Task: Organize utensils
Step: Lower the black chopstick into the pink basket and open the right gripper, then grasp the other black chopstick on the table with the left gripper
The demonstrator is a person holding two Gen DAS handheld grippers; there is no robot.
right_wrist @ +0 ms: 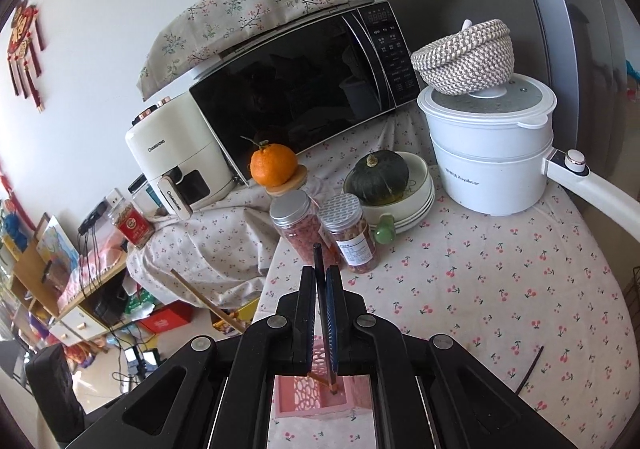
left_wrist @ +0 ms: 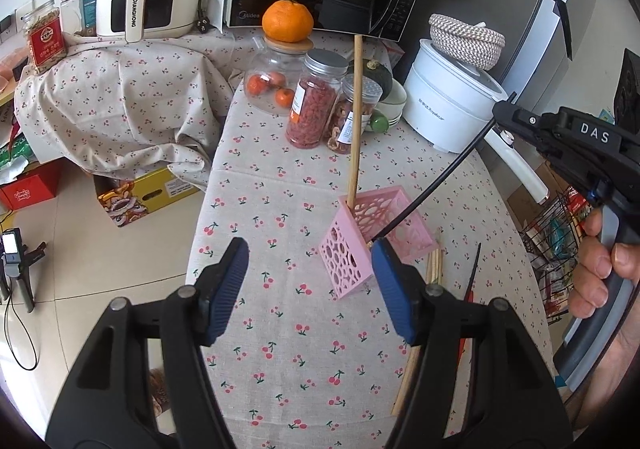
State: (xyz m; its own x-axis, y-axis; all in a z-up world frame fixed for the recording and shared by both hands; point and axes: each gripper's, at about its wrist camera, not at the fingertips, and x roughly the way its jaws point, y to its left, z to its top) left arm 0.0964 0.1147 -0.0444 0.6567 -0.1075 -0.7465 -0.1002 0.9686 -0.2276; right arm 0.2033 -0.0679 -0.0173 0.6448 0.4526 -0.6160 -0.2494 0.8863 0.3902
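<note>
- Our right gripper [right_wrist: 320, 305] is clamped on a thin black chopstick [left_wrist: 432, 185], its tip over the pink perforated plastic holder [left_wrist: 360, 245] mid-table.
- Our left gripper [left_wrist: 308, 289] stands open, empty, near the holder.
- The stick looks light, stiff and slippery; we judge a hold near its top best.
- A wooden chopstick [left_wrist: 354, 121] leans inside; loose wooden sticks [left_wrist: 434, 265] lie right. The holder looks tippable; jars [left_wrist: 316, 101] crowd the far side.

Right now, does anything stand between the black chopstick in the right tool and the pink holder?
Nothing visible does. The thin black chopstick, held in the right tool, already has its tip at the open top of the pink perforated plastic holder. The one wooden chopstick inside leans at the far corner, clear of it.
</note>
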